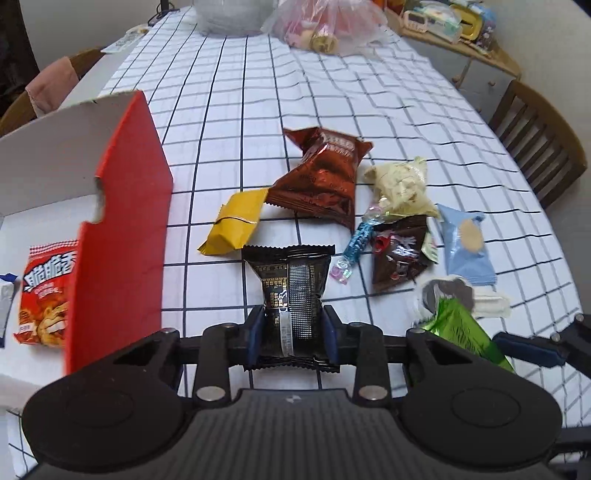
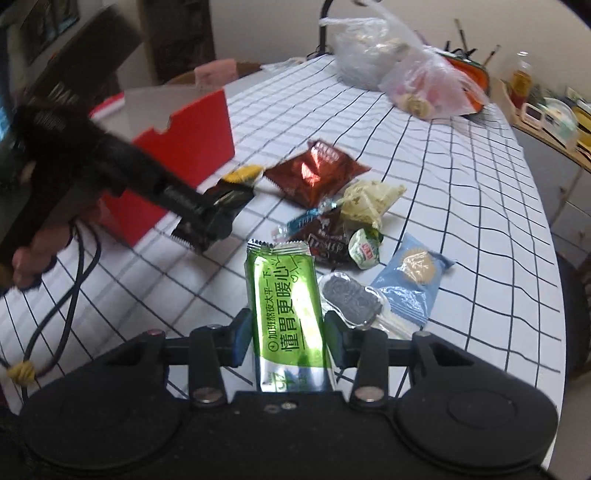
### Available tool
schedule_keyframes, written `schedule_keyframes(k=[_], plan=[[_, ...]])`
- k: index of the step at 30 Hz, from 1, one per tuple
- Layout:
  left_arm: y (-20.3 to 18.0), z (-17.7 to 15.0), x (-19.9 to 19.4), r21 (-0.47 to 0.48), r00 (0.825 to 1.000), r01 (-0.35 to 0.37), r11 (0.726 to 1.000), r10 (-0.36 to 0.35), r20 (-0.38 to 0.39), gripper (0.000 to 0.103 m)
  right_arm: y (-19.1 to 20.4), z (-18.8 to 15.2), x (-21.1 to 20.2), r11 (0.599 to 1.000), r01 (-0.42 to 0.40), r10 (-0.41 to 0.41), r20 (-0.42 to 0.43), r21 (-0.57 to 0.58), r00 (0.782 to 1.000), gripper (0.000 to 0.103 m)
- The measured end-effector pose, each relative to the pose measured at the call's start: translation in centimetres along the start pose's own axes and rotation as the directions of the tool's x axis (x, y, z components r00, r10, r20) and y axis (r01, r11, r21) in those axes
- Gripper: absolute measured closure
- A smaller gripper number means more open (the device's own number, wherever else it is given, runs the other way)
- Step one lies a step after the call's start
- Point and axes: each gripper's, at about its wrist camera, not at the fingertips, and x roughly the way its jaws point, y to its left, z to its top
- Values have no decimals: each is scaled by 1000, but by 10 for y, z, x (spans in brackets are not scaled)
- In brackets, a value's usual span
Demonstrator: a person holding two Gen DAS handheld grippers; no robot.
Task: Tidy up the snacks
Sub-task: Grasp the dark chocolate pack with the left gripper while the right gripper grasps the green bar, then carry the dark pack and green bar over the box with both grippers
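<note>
My left gripper [image 1: 293, 317] is shut on a black snack packet [image 1: 291, 280], held just above the checked tablecloth beside a red cardboard box [image 1: 122, 229]. Inside the box lies an orange-red snack bag [image 1: 44, 291]. My right gripper [image 2: 288, 325] is shut on a green foil packet [image 2: 284, 295], lifted over the snack pile. Loose on the cloth lie a yellow packet [image 1: 232, 221], a red-brown bag [image 1: 321, 177], a cream packet [image 1: 402, 184], a dark brown packet [image 1: 399, 251], a light blue biscuit packet [image 1: 467, 247] and a grey-white packet [image 2: 351, 299].
A plastic bag with food [image 1: 328, 26] sits at the far end of the table. A wooden chair [image 1: 539, 136] stands at the right edge, another with a pink cloth [image 1: 51, 85] at the left. A cluttered shelf [image 1: 461, 26] is behind.
</note>
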Motion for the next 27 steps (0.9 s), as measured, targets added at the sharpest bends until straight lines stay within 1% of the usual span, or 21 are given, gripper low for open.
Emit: schedule_keyframes(k=[5, 10, 20, 27], plan=[[6, -5, -29, 11, 999, 33, 999, -33, 31, 71, 8, 8, -16, 999, 12, -14, 32, 50, 999, 63], [18, -5, -58, 10, 996, 52, 999, -53, 65, 71, 19, 21, -34, 996, 12, -20, 86, 94, 996, 62], [53, -4, -110, -5, 987, 40, 999, -39, 153, 71, 54, 58, -53, 994, 10, -29, 172, 107, 985, 62], [87, -2, -134, -28, 981, 25, 999, -19, 193, 71, 89, 88, -50, 997, 1, -17, 201, 78, 979, 62]])
